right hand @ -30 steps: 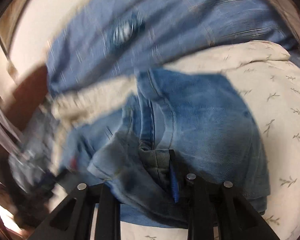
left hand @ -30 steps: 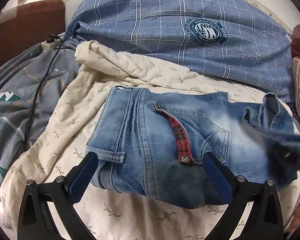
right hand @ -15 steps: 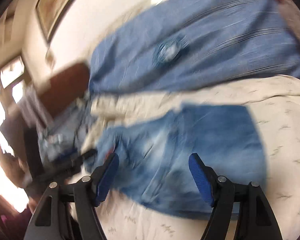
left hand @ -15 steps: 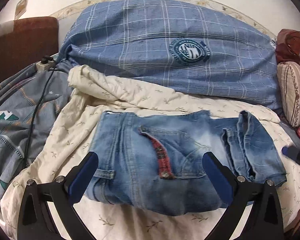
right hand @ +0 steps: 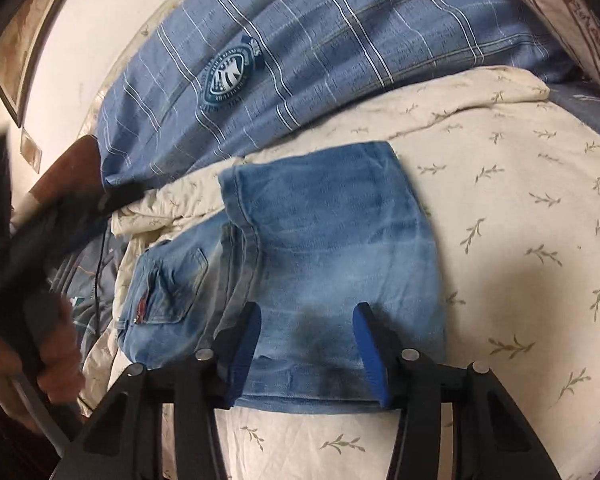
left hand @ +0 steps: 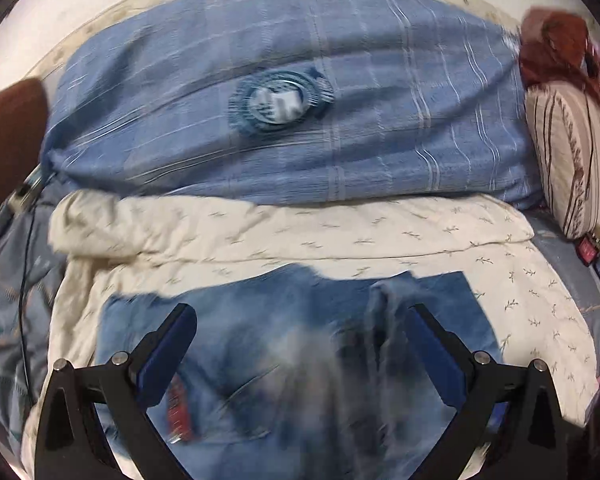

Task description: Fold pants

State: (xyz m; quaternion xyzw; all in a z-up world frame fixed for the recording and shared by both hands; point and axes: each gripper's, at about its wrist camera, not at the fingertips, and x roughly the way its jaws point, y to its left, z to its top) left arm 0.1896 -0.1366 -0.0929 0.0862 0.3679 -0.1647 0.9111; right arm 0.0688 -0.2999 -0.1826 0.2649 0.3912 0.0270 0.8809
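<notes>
Folded jeans [right hand: 332, 256] under both parted tongs [right hand: 306, 354], ungripped.

Motion blur is smearing the jeans [left hand: 268, 344] in the left wrist view, hiding their folds. The left gripper [right hand: 112, 200] is showing as a dark blur, its jaws unreadable there.
</notes>
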